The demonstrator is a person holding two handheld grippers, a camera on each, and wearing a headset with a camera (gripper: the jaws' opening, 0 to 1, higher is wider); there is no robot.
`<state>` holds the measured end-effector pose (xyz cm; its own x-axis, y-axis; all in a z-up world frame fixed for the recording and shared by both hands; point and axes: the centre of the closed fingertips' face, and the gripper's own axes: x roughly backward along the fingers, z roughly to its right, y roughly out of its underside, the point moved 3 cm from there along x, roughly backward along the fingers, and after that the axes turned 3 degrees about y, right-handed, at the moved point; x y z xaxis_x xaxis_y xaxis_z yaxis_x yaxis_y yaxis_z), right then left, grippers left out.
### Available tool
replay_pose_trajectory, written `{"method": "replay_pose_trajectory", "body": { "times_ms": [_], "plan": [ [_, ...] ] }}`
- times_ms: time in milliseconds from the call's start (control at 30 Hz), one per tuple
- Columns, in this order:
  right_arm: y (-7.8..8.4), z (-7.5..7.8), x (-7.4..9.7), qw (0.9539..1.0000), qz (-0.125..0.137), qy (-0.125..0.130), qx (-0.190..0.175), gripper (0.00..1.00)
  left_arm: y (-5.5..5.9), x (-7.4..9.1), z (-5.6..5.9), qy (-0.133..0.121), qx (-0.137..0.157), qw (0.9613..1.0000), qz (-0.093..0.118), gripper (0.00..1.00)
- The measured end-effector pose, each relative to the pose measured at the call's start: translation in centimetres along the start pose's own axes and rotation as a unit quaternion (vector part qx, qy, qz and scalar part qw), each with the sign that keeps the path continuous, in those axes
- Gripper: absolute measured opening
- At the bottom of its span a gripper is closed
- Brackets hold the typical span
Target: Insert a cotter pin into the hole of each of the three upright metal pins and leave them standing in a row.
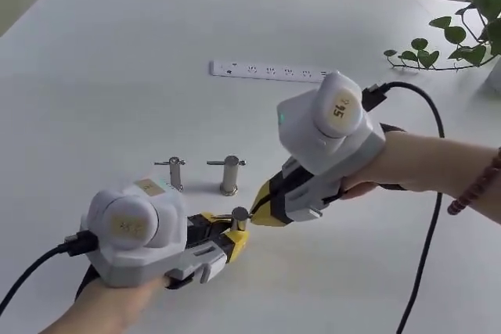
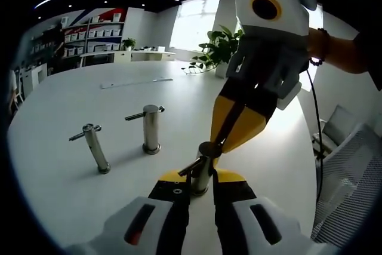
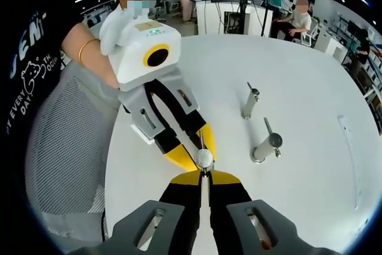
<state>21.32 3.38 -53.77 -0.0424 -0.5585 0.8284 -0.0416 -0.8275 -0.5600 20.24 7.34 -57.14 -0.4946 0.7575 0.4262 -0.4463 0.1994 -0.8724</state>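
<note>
Head view: on a white table [image 1: 117, 76], the left gripper [image 1: 237, 238] clamps the near pin [image 1: 239, 216] upright. The right gripper [image 1: 256, 209], jaws pinched on a cotter pin [image 2: 190, 168], meets that pin's head, and the cotter pin pokes out the far side. Just behind stand a second pin [image 1: 229, 175] and a third pin [image 1: 176, 174], side by side, each already crossed by its cotter.
</note>
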Motion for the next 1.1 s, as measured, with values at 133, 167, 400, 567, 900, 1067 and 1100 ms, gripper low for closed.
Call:
{"method": "replay_pose_trajectory", "body": {
  "times_ms": [133, 167, 400, 567, 900, 1067, 1100],
  "plan": [
    [-0.1, 0.0, 0.0, 0.9998, 0.007, 0.000, -0.018, 0.00, 0.0, 0.0, 0.0, 0.000, -0.001, 1.0000, -0.001, 0.12],
    [-0.1, 0.0, 0.0, 0.9998, 0.009, -0.001, -0.021, 0.00, 0.1, 0.0, 0.0, 0.000, 0.000, 1.0000, -0.001, 0.12],
    [-0.2, -0.2, 0.3, 0.9995, 0.017, -0.002, -0.028, 0.01, 0.1, 0.1, 0.1, 0.000, 0.003, 1.0000, -0.001, 0.13],
    [-0.5, -0.2, 0.5, 0.9990, 0.025, 0.004, -0.036, 0.10, 0.1, 0.1, 0.1, 0.000, 0.005, 1.0000, -0.001, 0.13],
    [-1.7, -0.2, -0.4, 0.9983, 0.047, 0.008, -0.034, 0.17, 0.1, 0.1, 0.1, 0.001, -0.001, 1.0000, -0.002, 0.13],
    [-1.6, -0.4, -0.7, 0.9985, 0.046, 0.007, -0.031, 0.16, 0.1, 0.1, 0.1, 0.002, -0.001, 1.0000, -0.003, 0.13],
    [-1.5, -0.4, -0.8, 0.9985, 0.046, 0.008, -0.030, 0.16, 0.1, 0.1, 0.1, 0.002, -0.003, 1.0000, -0.003, 0.13]
  ]
}}
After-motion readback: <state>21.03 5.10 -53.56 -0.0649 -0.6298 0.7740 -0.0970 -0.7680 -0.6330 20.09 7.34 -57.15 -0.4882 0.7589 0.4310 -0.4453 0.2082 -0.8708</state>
